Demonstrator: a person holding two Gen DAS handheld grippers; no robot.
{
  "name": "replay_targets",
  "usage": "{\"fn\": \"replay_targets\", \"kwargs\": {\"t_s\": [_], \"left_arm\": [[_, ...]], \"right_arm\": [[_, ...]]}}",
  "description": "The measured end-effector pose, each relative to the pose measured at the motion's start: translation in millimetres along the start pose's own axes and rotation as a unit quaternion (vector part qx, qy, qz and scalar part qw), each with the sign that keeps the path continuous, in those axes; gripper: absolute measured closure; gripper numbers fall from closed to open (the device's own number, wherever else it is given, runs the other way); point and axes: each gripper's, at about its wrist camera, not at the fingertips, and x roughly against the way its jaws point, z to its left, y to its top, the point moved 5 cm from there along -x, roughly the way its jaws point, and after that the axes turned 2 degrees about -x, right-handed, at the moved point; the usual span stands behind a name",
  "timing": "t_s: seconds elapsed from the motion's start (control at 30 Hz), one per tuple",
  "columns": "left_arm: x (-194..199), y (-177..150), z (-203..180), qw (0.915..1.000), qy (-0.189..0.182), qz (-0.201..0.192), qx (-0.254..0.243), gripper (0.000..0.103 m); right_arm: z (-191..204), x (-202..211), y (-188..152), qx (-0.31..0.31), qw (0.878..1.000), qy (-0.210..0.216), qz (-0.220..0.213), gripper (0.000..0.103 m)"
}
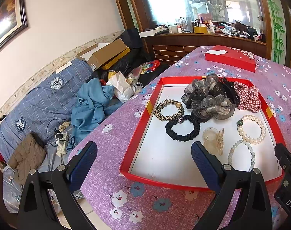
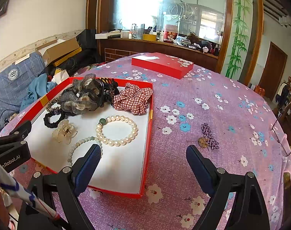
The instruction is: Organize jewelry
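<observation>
Jewelry lies in a shallow red cardboard tray with a white floor (image 2: 148, 134) on a purple flower-print tablecloth (image 2: 212, 103). At the tray's 12 o'clock end sit a grey sheer scrunchie (image 1: 208, 95) and, toward 2 o'clock, a red-and-white checked scrunchie (image 2: 134, 98). A leopard-print hair tie (image 1: 168, 110) lies at 10 o'clock, touching a black ruched hair tie (image 1: 183, 129). A clear amber claw clip (image 2: 64, 131) sits near the centre, with a white pearl bracelet (image 2: 116, 129) at its 3 o'clock and a pale green bead bracelet (image 1: 241, 153) toward 5 o'clock. Outside the tray, at its 3 o'clock, a purple rhinestone hair clip (image 2: 209, 137) rests on the cloth. A closed red box (image 2: 161, 64) stands well apart at 12 o'clock. The left gripper (image 1: 144, 162) and right gripper (image 2: 143, 164) both hover with fingers spread wide, holding nothing.
</observation>
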Motion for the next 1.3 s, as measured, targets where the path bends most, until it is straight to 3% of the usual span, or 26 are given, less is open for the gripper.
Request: {"fn": "replay_targets", "kwargs": {"t_s": [1.3], "left_arm": [[6.5, -10.8, 12.7, 1.0, -0.002, 0.006, -0.003, 0.005]], "right_arm": [[-0.5, -1.4, 0.4, -0.003, 1.0, 0.01, 0.003, 0.009]]}}
